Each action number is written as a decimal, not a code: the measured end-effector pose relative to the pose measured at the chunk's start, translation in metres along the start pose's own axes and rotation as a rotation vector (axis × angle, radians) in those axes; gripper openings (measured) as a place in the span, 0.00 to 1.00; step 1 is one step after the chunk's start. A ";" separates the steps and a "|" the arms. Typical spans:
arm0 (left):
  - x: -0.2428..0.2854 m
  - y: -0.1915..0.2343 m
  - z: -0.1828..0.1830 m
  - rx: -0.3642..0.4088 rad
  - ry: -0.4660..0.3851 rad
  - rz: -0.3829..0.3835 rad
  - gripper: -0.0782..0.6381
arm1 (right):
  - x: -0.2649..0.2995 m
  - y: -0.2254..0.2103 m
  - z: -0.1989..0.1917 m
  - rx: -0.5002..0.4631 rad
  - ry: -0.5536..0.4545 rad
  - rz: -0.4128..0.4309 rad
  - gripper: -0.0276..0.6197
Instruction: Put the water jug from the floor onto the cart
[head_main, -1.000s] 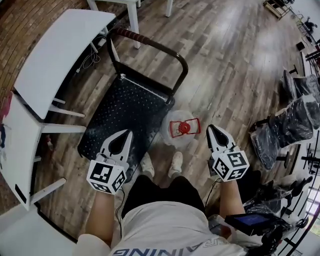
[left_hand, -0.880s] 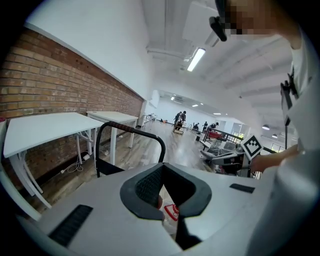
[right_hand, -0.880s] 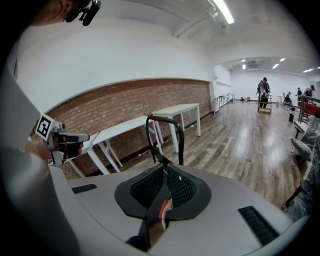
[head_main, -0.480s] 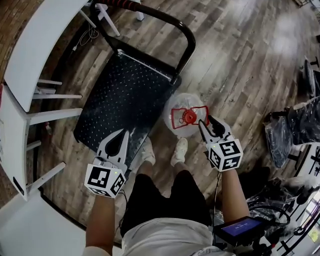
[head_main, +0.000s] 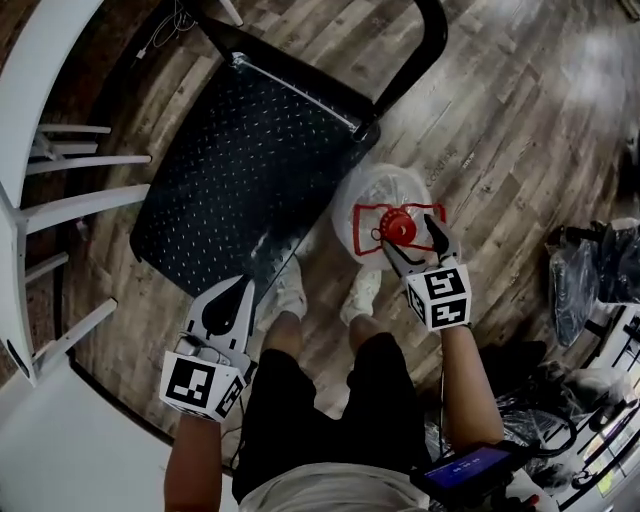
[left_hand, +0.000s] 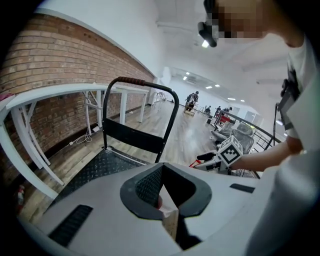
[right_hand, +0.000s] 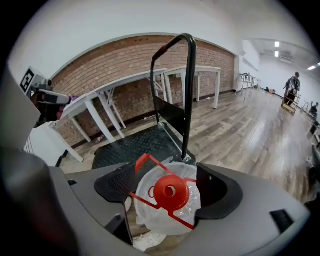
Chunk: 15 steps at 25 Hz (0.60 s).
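**Water jug** (head_main: 372, 200): round, of clear, slightly cloudy plastic. It stands upright on the floor (head_main: 520, 150), just ahead of the person's shoes (head_main: 362, 292) at about their 1 o'clock. A round red cap (head_main: 398, 228) closes the neck, and a thin red handle (head_main: 362, 232) frames the neck in a square. The plastic does not show whether there is water inside.

**Cart** (head_main: 230, 160): a flat black deck of studded metal plate. It lies at the jug's 10 o'clock, with one corner just beside the jug. A black tubular push bar (head_main: 428, 40) rises from the end nearest the jug.

**Right gripper** (head_main: 408, 236): a grey shell with dark, textured pads. Its jaws are spread wide over the top of the jug, one on each side of the red cap, and are not closed on it.

**Left gripper** (head_main: 243, 290): jaw tips drawn together with nothing held between them. It hangs by the cart's near edge at the jug's 7 o'clock, well apart from the jug.

**Surroundings**: the floor is wood-grain plank. White tables (head_main: 40, 110) with slanted legs stand at the cart's 9 o'clock. A brick wall (right_hand: 125, 70) runs behind them.
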<state>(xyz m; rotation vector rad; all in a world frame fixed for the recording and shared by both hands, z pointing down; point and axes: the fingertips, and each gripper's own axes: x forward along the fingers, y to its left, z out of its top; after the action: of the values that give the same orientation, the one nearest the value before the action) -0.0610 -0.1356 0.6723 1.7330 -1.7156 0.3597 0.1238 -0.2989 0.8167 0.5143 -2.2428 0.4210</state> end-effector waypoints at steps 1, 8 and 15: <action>0.001 0.002 -0.008 -0.009 0.011 0.004 0.11 | 0.007 -0.001 -0.007 0.003 0.012 -0.004 0.59; 0.005 0.006 -0.042 -0.051 0.056 0.014 0.11 | 0.043 -0.007 -0.040 0.003 0.070 -0.030 0.61; 0.009 0.007 -0.050 -0.070 0.070 0.016 0.11 | 0.056 -0.010 -0.052 0.003 0.086 -0.062 0.60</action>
<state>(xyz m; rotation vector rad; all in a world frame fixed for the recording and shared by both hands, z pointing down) -0.0538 -0.1111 0.7167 1.6388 -1.6734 0.3592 0.1265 -0.2972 0.8937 0.5551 -2.1384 0.4068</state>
